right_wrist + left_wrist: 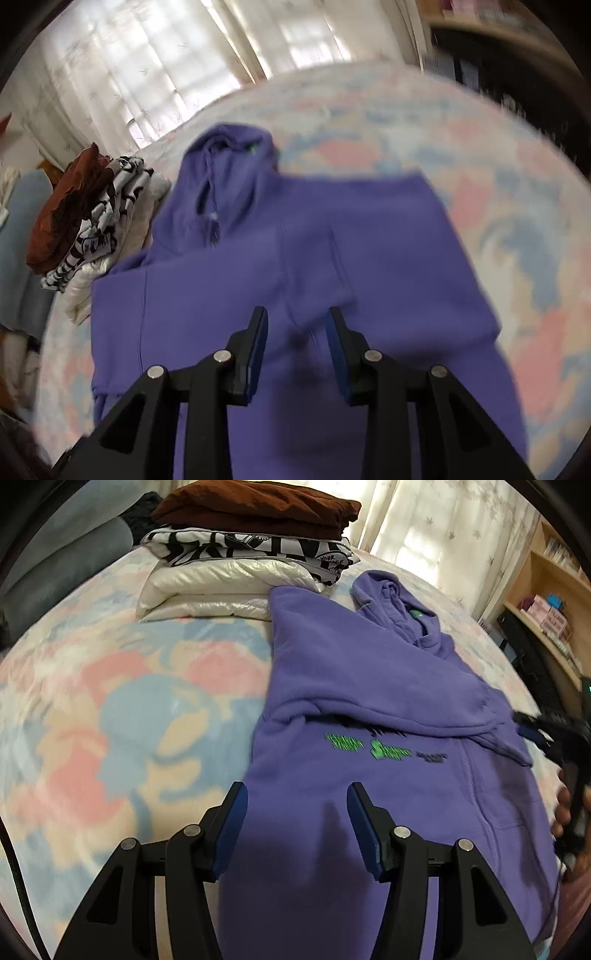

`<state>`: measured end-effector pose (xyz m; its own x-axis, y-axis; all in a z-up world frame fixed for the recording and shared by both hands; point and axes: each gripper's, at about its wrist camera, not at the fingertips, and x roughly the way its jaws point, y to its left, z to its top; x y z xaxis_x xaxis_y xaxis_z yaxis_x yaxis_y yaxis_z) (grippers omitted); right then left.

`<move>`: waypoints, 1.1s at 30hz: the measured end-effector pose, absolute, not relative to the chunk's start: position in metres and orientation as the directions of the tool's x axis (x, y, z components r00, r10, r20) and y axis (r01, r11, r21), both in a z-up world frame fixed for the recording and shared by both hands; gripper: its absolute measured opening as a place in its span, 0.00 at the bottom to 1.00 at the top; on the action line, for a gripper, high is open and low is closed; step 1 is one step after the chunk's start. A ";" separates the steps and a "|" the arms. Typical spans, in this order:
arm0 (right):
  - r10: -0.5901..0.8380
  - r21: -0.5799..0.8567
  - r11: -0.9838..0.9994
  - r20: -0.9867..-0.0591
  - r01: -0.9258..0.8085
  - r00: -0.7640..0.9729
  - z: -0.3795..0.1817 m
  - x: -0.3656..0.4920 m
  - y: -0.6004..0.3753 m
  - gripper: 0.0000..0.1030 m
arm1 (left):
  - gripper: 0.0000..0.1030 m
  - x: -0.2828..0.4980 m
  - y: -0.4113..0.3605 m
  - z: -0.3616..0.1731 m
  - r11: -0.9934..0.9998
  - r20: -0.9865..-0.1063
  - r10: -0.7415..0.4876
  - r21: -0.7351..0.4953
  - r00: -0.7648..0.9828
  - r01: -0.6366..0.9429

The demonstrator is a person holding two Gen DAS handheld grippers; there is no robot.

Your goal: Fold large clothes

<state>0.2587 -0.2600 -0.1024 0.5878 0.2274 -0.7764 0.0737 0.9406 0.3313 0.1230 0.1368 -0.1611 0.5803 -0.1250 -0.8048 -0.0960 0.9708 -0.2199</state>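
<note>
Bedding in a pastel pink, blue and cream print covers the bed (110, 709), and at its far left side sits a stack of folded clothes (251, 546): a white quilted piece at the bottom, a black-and-white printed one over it, a rust-brown one on top. Just right of the stack, its shoulder touching the white piece, lies the purple hoodie (369, 686), spread flat with the hood toward the curtains (443, 528) and one sleeve folded across the chest above green lettering. The left tongs (295, 794) hover over the hoodie's lower hem with the blue pads about half apart and nothing between them. Further right, at the hoodie's edge, the right tongs (297, 317) are carried by a hand (565, 812); in their own blurred view the pads stand partly open above the purple cloth, gripping nothing. Wooden shelves (546, 602) stand past the bed on the far right.
</note>
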 end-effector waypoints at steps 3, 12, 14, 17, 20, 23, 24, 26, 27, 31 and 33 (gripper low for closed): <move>0.281 0.381 0.923 -0.768 0.059 0.575 -0.111 0.253 -0.271 0.40 | 0.53 0.149 0.136 -0.164 0.977 -0.822 -0.087 -0.180 0.563 -0.112; 0.332 0.448 0.891 -0.754 0.074 0.567 -0.117 0.280 -0.283 0.42 | 0.58 0.214 0.150 -0.171 0.963 -0.840 -0.095 -0.213 0.535 -0.164; 0.344 0.466 0.880 -0.756 0.089 0.557 -0.124 0.290 -0.284 0.42 | 0.58 0.223 0.147 -0.175 0.967 -0.847 -0.093 -0.202 0.524 -0.155; 0.341 0.470 0.875 -0.771 0.118 0.538 -0.135 0.308 -0.282 0.42 | 0.50 0.232 0.145 -0.184 0.967 -0.865 -0.095 -0.198 0.492 -0.162; 0.344 0.458 0.883 -0.782 0.106 0.519 -0.144 0.323 -0.276 0.40 | 0.37 0.236 0.148 -0.186 0.955 -0.865 -0.137 -0.245 0.484 -0.169; 0.299 0.394 0.918 -0.768 0.050 0.566 -0.130 0.320 -0.274 0.07 | 0.34 0.237 0.149 -0.186 0.953 -0.864 -0.136 -0.248 0.484 -0.174; 0.306 0.415 0.909 -0.727 0.037 0.615 -0.119 0.312 -0.279 0.07 | 0.34 0.236 0.149 -0.186 0.955 -0.863 -0.137 -0.246 0.486 -0.168; 0.284 0.409 0.912 -0.699 0.041 0.657 -0.110 0.303 -0.287 0.07 | 0.34 0.237 0.148 -0.185 0.958 -0.862 -0.146 -0.246 0.486 -0.149; 0.280 0.395 0.918 -0.719 0.043 0.636 -0.114 0.303 -0.288 0.08 | 0.35 0.237 0.147 -0.183 0.959 -0.862 -0.151 -0.246 0.484 -0.141; 0.259 0.322 0.946 -0.811 0.031 0.524 -0.130 0.309 -0.282 0.13 | 0.57 0.244 0.150 -0.168 0.963 -0.851 -0.170 -0.251 0.497 -0.099; 0.308 0.377 0.926 -0.784 0.020 0.538 -0.123 0.308 -0.288 0.30 | 0.65 0.251 0.155 -0.157 0.962 -0.832 -0.175 -0.259 0.527 -0.090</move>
